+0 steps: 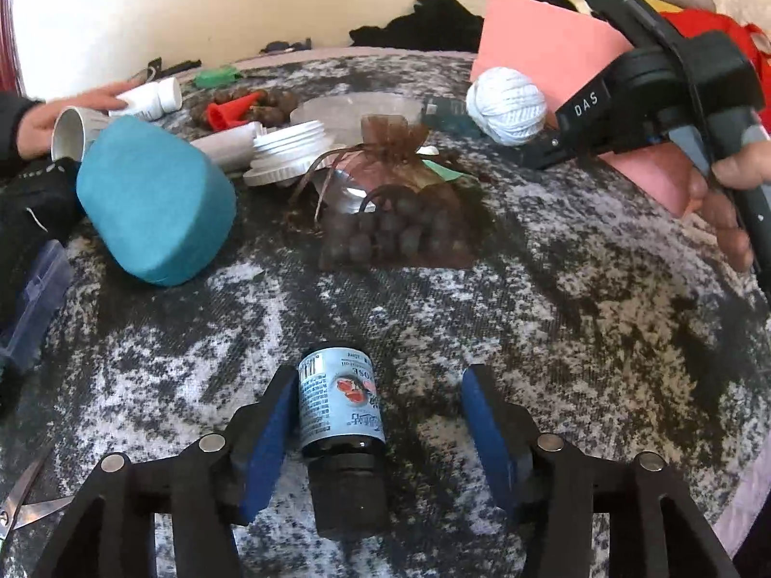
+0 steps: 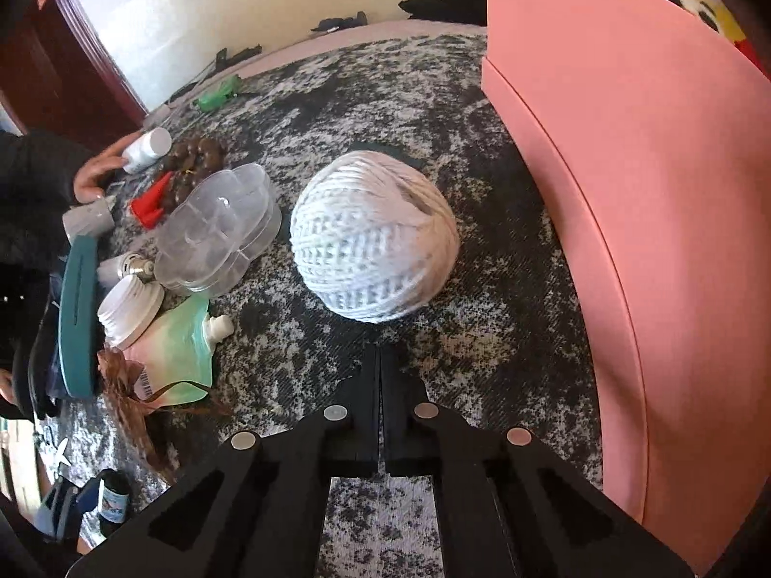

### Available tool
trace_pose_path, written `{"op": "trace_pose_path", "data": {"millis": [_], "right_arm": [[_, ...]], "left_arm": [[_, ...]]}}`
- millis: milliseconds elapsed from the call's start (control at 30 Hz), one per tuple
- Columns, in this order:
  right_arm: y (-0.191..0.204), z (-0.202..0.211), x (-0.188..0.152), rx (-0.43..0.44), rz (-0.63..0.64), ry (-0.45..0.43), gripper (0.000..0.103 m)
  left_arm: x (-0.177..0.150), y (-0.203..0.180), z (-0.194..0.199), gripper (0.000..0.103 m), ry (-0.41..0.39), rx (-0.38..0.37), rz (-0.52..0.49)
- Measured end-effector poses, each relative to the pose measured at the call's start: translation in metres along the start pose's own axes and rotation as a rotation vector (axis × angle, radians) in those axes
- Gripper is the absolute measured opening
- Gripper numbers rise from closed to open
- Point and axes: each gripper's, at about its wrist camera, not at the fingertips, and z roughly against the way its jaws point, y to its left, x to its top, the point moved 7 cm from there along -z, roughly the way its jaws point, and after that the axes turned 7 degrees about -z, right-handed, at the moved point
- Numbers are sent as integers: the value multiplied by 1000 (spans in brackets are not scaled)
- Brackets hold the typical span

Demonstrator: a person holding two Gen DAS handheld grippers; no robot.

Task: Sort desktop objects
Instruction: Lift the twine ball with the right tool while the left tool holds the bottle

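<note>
Bottle (image 1: 343, 404) between wide-spread left fingers (image 1: 270, 438); right fingers (image 2: 371, 414) together, empty.

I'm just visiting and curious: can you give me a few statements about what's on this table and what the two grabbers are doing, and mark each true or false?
1. The left gripper is open around a small bottle. True.
2. The right gripper is clamped on the ball of white string. False: it is shut, holding nothing, short of the ball.
3. The bottle stands upright. False: it lies on its side.
4. A pink box sits beside the string ball. True.
</note>
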Motion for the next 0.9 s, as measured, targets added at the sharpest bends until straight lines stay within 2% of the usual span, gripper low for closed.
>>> {"op": "trace_pose_path", "data": {"millis": [33, 233, 433, 533, 633, 700, 733, 767, 867, 900], "right_arm": [[1, 1, 0, 4, 5, -4, 0], [11, 23, 3, 48, 47, -63, 0], [5, 40, 5, 116, -2, -79, 0], [5, 36, 2, 227, -46, -22, 1], [0, 40, 8, 249, -85, -45, 14], [1, 47, 14, 240, -92, -79, 46], [3, 52, 18, 237, -94, -107, 79], [6, 57, 22, 238, -94, -135, 97], [24, 65, 29, 232, -44, -193, 99], [28, 62, 30, 203, -26, -189, 99]], "left_arm": [[1, 0, 0, 24, 3, -14, 11], [7, -7, 2, 24, 16, -17, -12], [17, -5, 11, 24, -14, -24, -1], [20, -4, 16, 24, -25, -35, 7], [18, -1, 15, 24, -22, -37, 15], [17, 1, 15, 24, -20, -38, 21], [17, 3, 15, 24, -19, -39, 24], [16, 4, 14, 24, -18, -39, 27], [15, 7, 14, 24, -14, -41, 35], [15, 8, 13, 24, -13, -42, 38]]}}
